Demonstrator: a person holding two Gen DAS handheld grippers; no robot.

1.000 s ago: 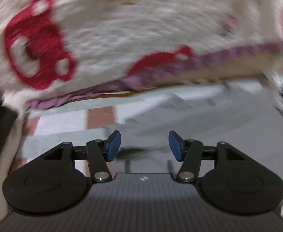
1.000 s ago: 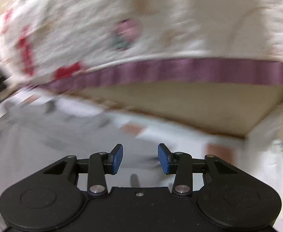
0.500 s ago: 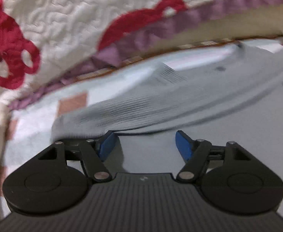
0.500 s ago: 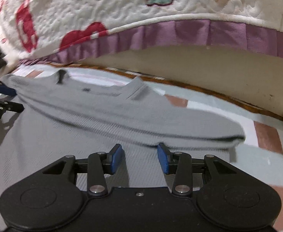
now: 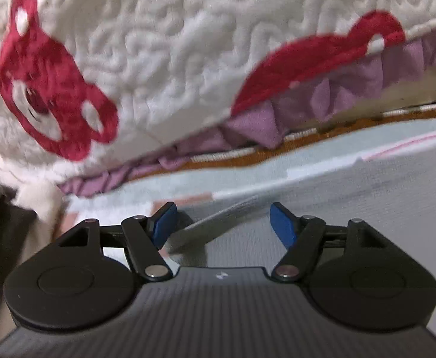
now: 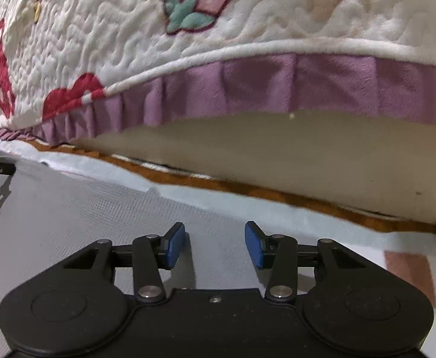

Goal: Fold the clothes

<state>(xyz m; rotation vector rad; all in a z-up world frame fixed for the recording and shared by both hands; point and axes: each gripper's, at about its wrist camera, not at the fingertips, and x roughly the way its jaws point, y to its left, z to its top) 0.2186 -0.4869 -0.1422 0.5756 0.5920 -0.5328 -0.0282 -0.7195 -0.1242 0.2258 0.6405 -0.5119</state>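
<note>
Two jaws open over grey garment (image 6: 77, 217).

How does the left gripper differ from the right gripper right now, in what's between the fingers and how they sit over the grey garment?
The left gripper has a ribbed cuff or edge of the grey garment lying between its blue pads, untouched; the right gripper has only flat grey cloth beneath its gap. The left's jaws look set wider apart than the right's. Both are open, hold nothing, and face the quilted bedspread.
</note>
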